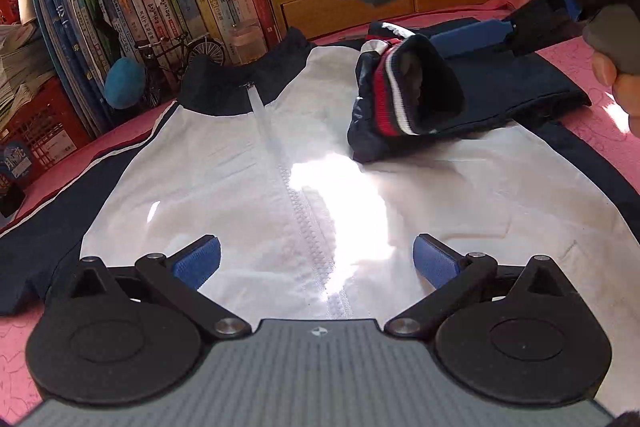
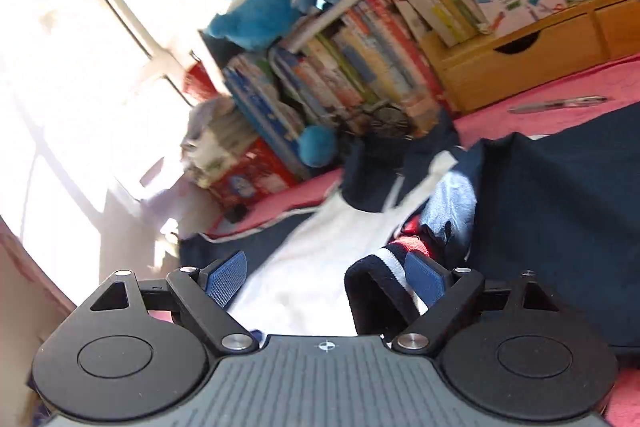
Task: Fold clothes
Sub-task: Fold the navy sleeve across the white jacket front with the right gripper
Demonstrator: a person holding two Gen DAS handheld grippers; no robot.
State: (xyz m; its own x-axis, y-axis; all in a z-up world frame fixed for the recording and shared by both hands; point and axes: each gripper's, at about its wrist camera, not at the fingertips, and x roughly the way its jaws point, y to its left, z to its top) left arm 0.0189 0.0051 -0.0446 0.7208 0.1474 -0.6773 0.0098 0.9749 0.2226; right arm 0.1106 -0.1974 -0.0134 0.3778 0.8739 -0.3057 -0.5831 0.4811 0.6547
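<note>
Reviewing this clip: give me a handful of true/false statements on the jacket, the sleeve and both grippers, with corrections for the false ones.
1. The jacket lies front up with its zipper closed. True.
2. The left gripper is shut on the hem. False: its fingers stand wide apart above the white front panel, holding nothing.
3. The striped cuff rests folded over the jacket's chest. True.
4. The right gripper is clamped on the cuff. False: its fingers are spread, one beside the cuff.
5. The surface under the jacket is green. False: it is a pink cloth.
</note>
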